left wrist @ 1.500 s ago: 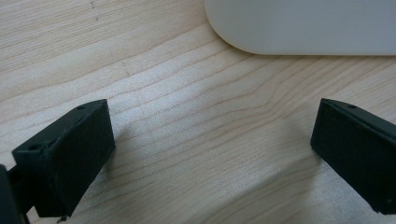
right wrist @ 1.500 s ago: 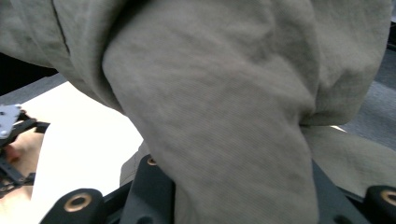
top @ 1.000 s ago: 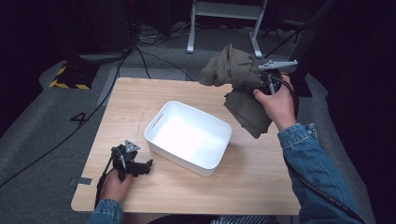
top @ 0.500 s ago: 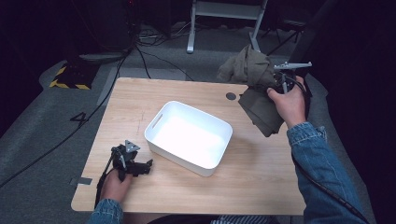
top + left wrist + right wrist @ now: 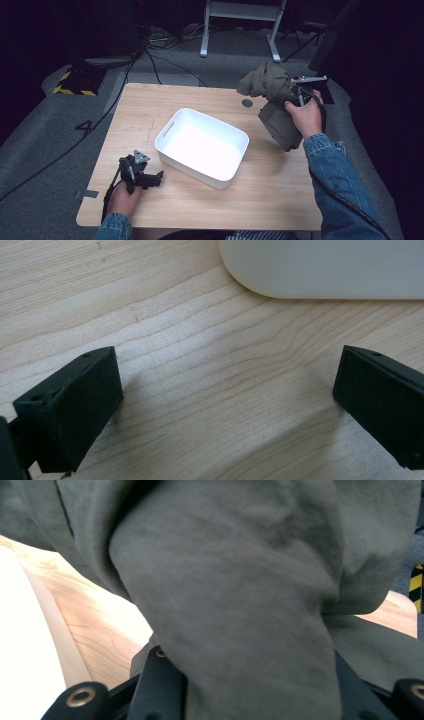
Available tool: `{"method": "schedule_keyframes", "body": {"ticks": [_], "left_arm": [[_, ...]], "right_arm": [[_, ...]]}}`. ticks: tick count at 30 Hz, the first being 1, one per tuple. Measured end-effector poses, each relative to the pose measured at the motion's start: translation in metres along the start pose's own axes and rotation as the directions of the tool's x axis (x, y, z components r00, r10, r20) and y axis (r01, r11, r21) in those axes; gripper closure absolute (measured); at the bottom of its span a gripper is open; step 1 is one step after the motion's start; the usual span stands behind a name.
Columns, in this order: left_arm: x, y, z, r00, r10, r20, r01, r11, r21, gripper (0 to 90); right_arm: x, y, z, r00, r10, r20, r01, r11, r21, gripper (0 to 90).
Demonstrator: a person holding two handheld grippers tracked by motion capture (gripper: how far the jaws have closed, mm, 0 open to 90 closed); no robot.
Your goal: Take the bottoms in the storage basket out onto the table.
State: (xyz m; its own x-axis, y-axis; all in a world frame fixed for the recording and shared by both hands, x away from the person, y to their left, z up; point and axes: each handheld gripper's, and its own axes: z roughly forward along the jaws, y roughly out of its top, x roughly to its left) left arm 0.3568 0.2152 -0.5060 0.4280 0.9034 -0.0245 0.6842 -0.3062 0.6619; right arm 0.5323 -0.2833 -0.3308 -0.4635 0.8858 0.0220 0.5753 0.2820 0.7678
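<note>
A bunched olive-green cloth [image 5: 272,100] hangs over the table's far right corner, held up by my right gripper [image 5: 292,95], which is shut on it. In the right gripper view the cloth [image 5: 240,595] drapes over and hides the jaws. A white plastic bin [image 5: 202,147] stands in the middle of the wooden table [image 5: 150,110], left of the cloth. My left gripper [image 5: 155,179] rests on the table at the front left, close to the bin's near corner. Its jaws stand wide apart over bare wood, with the bin's rounded edge [image 5: 320,270] ahead.
A small dark round spot [image 5: 247,103] marks the tabletop near the far right edge. Cables [image 5: 150,60] and a metal stand [image 5: 240,20] lie on the grey floor beyond the table. A denim sleeve [image 5: 335,175] reaches along the right side.
My right gripper has carried the cloth to the right and lower, away from above the bin toward the table's right edge. The left gripper has stayed put.
</note>
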Motion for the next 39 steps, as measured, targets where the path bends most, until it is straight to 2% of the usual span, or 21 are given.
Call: {"method": "schedule_keyframes", "body": {"ticks": [9, 14, 15, 21, 29, 32, 34, 36, 37, 38, 39], "left_arm": [[0.000, 0.000, 0.000, 1.0000, -0.001, 0.000, 0.001, 1.0000, 0.000, 0.0], [0.000, 0.000, 0.000, 1.0000, -0.001, 0.000, 0.001, 1.0000, 0.000, 0.0], [0.000, 0.000, 0.000, 1.0000, 0.000, 0.000, 0.000, 1.0000, 0.000, 0.0], [0.000, 0.000, 0.000, 1.0000, -0.001, 0.000, 0.001, 1.0000, 0.000, 0.0], [0.000, 0.000, 0.000, 1.0000, -0.001, 0.001, 0.001, 1.0000, 0.000, 0.0], [0.000, 0.000, 0.000, 1.0000, 0.000, 0.000, 0.000, 1.0000, 0.000, 0.0], [0.000, 0.000, 0.000, 1.0000, 0.000, 0.000, 0.000, 1.0000, 0.000, 0.0], [0.000, 0.000, 0.000, 1.0000, 0.000, 0.000, 0.000, 1.0000, 0.000, 0.0], [0.000, 0.000, 0.000, 1.0000, -0.001, 0.000, 0.001, 1.0000, 0.000, 0.0], [0.000, 0.000, 0.000, 1.0000, 0.000, 0.000, 0.000, 1.0000, 0.000, 0.0], [0.000, 0.000, 0.000, 1.0000, 0.000, 0.000, 0.000, 1.0000, 0.000, 0.0]], "right_arm": [[-0.006, -0.017, 0.018, 0.9993, 0.032, 0.019, -0.032, 0.999, 0.014, 67.0], [-0.008, -0.028, 0.028, 0.9985, 0.048, 0.026, -0.049, 0.998, 0.040, 67.0], [-0.009, -0.034, 0.035, 0.9983, 0.051, 0.028, -0.052, 0.997, 0.051, 66.9], [-0.008, -0.047, 0.049, 0.9985, 0.036, 0.041, -0.040, 0.996, 0.082, 66.4], [-0.006, -0.069, 0.068, 0.9986, 0.016, 0.051, -0.024, 0.989, 0.146, 63.8], [-0.006, -0.080, 0.079, 0.9984, 0.030, 0.048, -0.039, 0.979, 0.200, 53.4], [-0.006, -0.087, 0.085, 0.9986, 0.034, 0.041, -0.042, 0.971, 0.235, 42.2], [-0.006, -0.091, 0.090, 0.9991, 0.031, 0.031, -0.037, 0.970, 0.240, 32.5], [-0.006, -0.091, 0.090, 0.9991, 0.031, 0.031, -0.037, 0.970, 0.240, 32.5], [-0.005, -0.092, 0.090, 0.9989, 0.020, 0.042, -0.030, 0.969, 0.245, 27.0], [-0.004, -0.091, 0.090, 0.9989, 0.006, 0.046, -0.017, 0.968, 0.251, 25.4]]}}
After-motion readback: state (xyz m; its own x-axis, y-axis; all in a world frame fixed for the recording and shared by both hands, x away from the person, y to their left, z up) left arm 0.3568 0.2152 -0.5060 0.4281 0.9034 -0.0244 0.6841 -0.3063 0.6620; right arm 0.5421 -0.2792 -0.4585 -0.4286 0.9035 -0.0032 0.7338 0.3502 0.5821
